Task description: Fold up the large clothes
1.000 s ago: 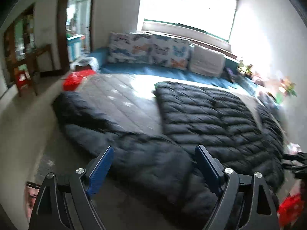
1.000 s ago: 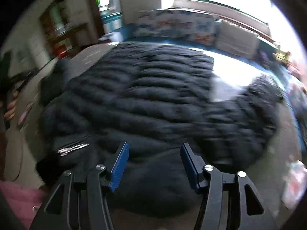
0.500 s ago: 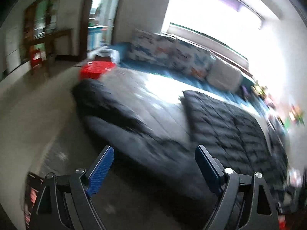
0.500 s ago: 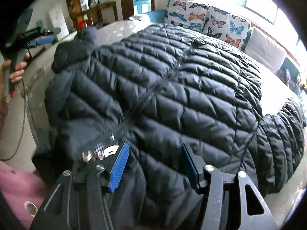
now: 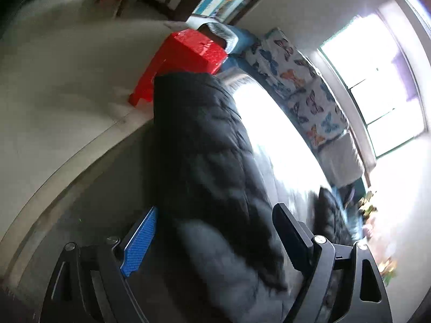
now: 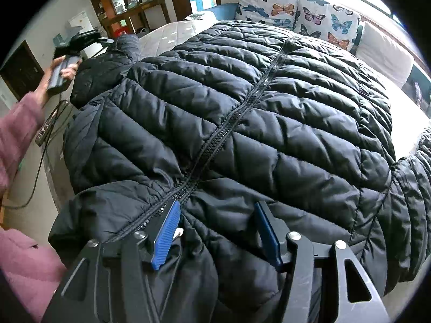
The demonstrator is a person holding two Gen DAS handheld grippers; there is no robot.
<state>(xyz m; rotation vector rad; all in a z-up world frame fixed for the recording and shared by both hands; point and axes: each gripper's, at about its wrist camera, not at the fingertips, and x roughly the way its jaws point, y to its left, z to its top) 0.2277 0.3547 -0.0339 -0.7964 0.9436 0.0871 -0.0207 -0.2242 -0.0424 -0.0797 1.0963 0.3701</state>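
While the black jacket [image 6: 242, 123] lies zipped on the bed [image 6: 164, 33], its hem is cut off below. Its sleeve [image 5: 204, 167] is blurred. The left gripper [image 5: 215, 239] gapes wide, empty; the right gripper [image 6: 215, 231] stands half-open over fabric (contact unclear).

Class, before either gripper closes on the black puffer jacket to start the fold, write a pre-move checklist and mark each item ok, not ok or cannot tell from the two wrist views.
1. Puffer jacket spread flat on the bed: ok.
2. Zipper closed along the front: ok.
3. Left gripper jaws open around the sleeve: ok.
4. Right gripper open over the jacket's near edge: ok.
5. Pads touching fabric: cannot tell.
6. Left view sharp enough to aim: not ok, blurred.
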